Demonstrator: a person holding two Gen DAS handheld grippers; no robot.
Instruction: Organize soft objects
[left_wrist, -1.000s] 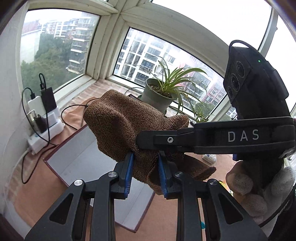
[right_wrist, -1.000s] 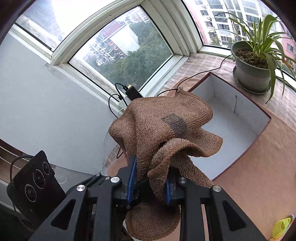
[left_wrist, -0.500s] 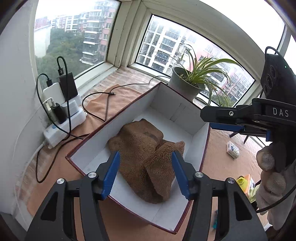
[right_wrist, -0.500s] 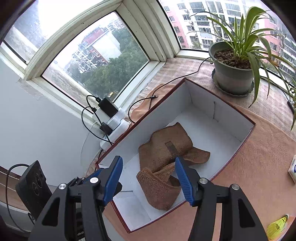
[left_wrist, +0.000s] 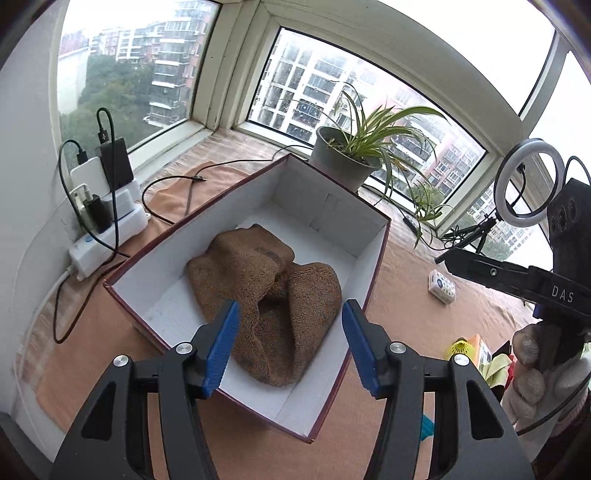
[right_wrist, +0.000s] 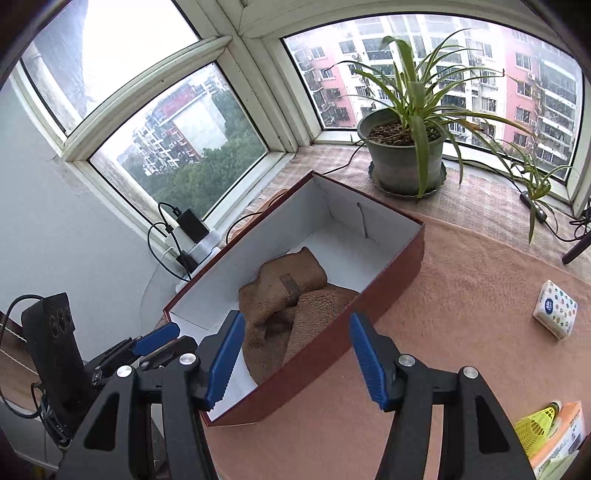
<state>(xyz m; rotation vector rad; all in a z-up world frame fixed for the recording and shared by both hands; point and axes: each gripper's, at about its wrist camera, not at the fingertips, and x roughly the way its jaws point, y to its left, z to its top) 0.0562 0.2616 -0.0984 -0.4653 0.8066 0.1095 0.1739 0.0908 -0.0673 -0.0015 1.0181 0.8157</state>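
Observation:
A crumpled brown towel (left_wrist: 269, 295) lies inside a dark red box with a white inside (left_wrist: 332, 206). The towel (right_wrist: 288, 295) and the box (right_wrist: 391, 273) also show in the right wrist view. My left gripper (left_wrist: 290, 347) is open and empty, held above the box's near end over the towel. My right gripper (right_wrist: 297, 360) is open and empty, held above the box's near right wall. The left gripper's blue fingertips (right_wrist: 157, 338) show at the lower left of the right wrist view.
A potted spider plant (left_wrist: 347, 158) stands on the sill behind the box. A power strip with chargers and cables (left_wrist: 107, 206) lies left of the box. A small tissue pack (right_wrist: 556, 308), a yellow shuttlecock (right_wrist: 539, 424) and a ring light (left_wrist: 528, 184) are to the right.
Both grippers held the towel in the air a second ago. They opened and dropped it into the box, then drew back and up with jaws wide.

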